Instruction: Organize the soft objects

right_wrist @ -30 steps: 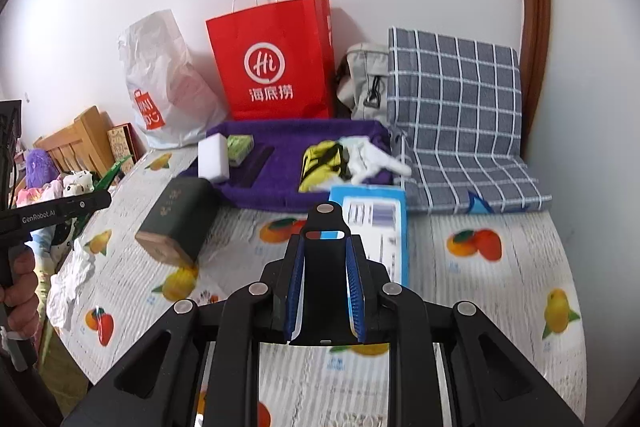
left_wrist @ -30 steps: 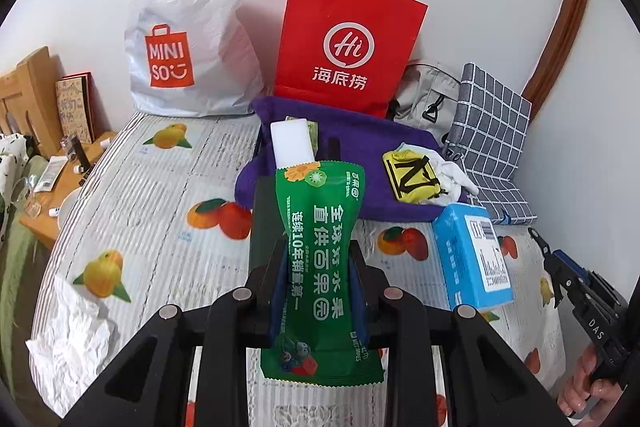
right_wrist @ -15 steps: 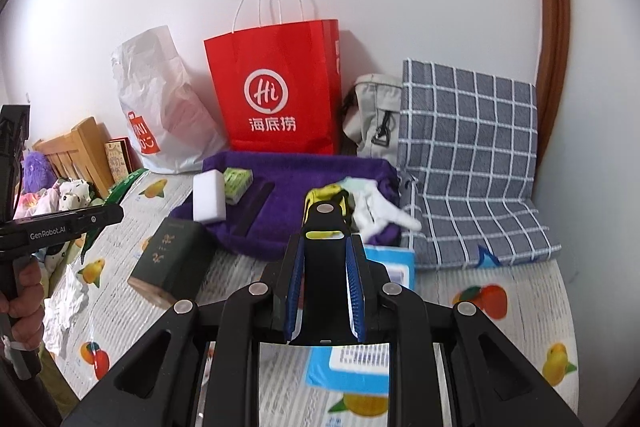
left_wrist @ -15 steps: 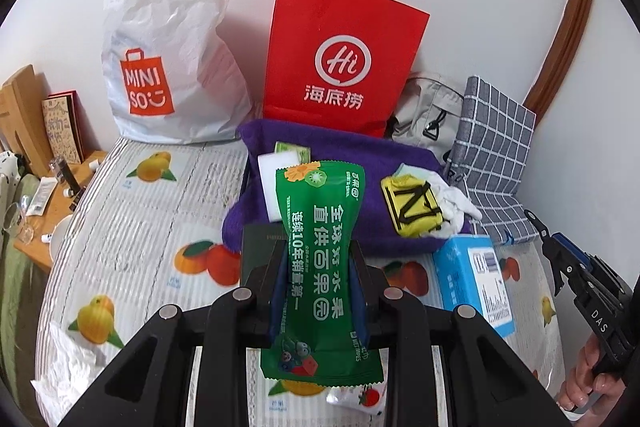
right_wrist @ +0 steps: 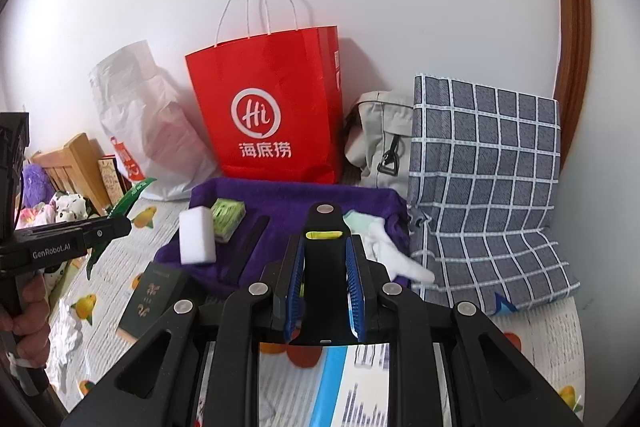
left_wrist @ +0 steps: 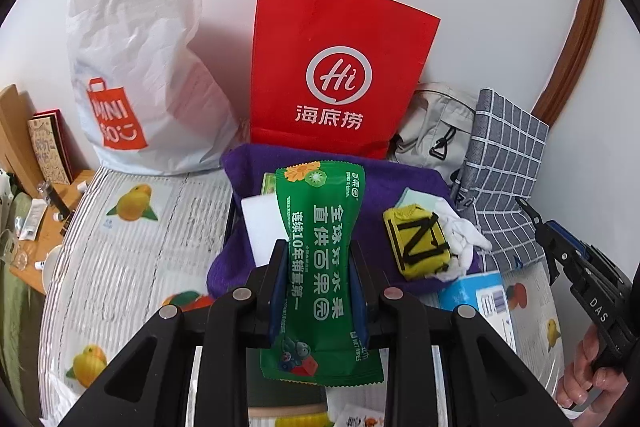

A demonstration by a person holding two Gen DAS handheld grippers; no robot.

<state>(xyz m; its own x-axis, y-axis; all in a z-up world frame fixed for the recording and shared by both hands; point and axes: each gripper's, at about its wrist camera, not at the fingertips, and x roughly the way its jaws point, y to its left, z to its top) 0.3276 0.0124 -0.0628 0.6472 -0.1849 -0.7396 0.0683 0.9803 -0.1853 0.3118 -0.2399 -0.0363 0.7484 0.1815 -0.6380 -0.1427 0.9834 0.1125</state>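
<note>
A white wall stood behind a bed with a fruit-print cover (left_wrist: 132,227). A tall red paper bag with white string handles (left_wrist: 336,75) and a crinkly white plastic shopping bag (left_wrist: 136,67) leaned on that wall. In front of the red bag lay a purple fuzzy towel (right_wrist: 296,199). On the towel sat a white sponge block (right_wrist: 196,237), a small green packet (right_wrist: 228,215), a yellow cloth with black stripes (left_wrist: 420,243) and a white glove (left_wrist: 460,231). A grey checked cushion (right_wrist: 484,187) was just beside the towel on the right, with a pale grey bag (right_wrist: 380,143) behind it. A dark green box (right_wrist: 154,301) lay near the towel's front left corner, and a blue and white box (left_wrist: 480,299) lay near its front right. The left gripper (left_wrist: 318,291) was squeezed tight on a green soft pack of wet wipes (left_wrist: 320,267), held up above the towel. The right gripper (right_wrist: 324,287) was clamped on a flat black thing (right_wrist: 324,267), and I could not tell what it was.
</note>
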